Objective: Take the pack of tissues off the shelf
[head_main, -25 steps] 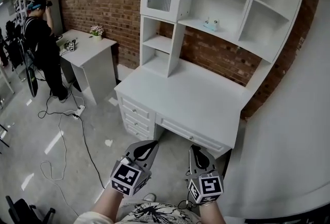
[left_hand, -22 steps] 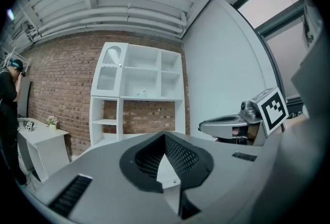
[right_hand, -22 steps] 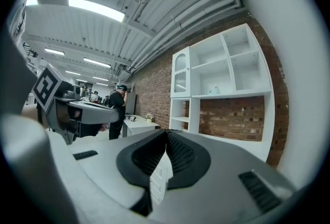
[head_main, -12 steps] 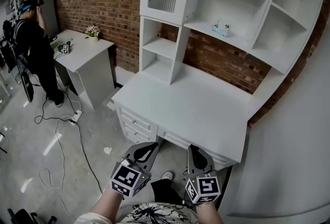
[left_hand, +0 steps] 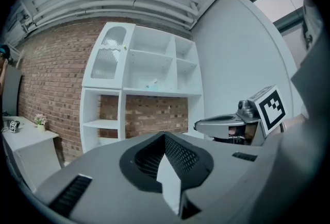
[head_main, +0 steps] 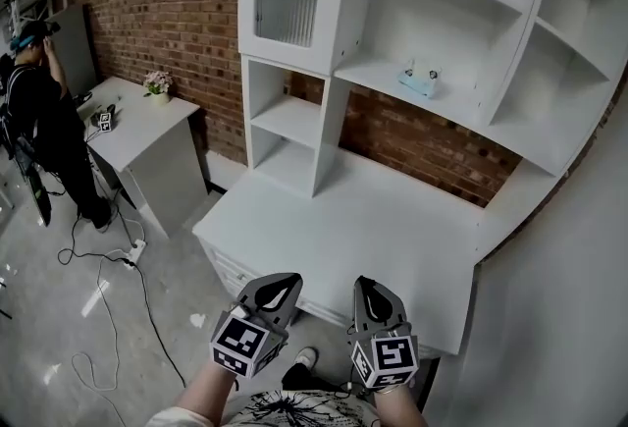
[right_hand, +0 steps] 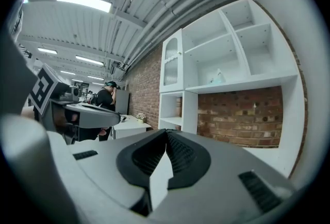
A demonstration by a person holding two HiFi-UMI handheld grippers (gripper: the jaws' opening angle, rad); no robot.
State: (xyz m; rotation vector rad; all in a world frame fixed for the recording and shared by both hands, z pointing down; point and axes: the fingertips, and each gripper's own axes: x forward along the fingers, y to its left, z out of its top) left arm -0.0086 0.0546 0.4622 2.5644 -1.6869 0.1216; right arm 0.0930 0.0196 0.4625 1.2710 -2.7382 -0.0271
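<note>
Two grippers hung low in front of the desk, and both were empty. The left gripper [head_main: 283,280] had its jaws closed together, and so did the right gripper [head_main: 365,282]. The pack of tissues [head_main: 419,80] sat up on the middle shelf [head_main: 365,72], high above both and well apart from them. I think the step was the reach. To do it well, one gripper would need to rise toward the pack and spread its jaws before it got there. It should come in from the front, level with the board, so it pinched the soft pack by its sides and did not push it back.

Far on the left, a person [head_main: 39,111] stood by a small table [head_main: 132,126], well out of the way. The desk top [head_main: 334,219] was bare, so there was lots of room. The upright board [head_main: 343,32] left of the pack and the slanted board [head_main: 520,52] on its right marked the gap to stay inside. A white wall [head_main: 559,297] stood close on the right.
</note>
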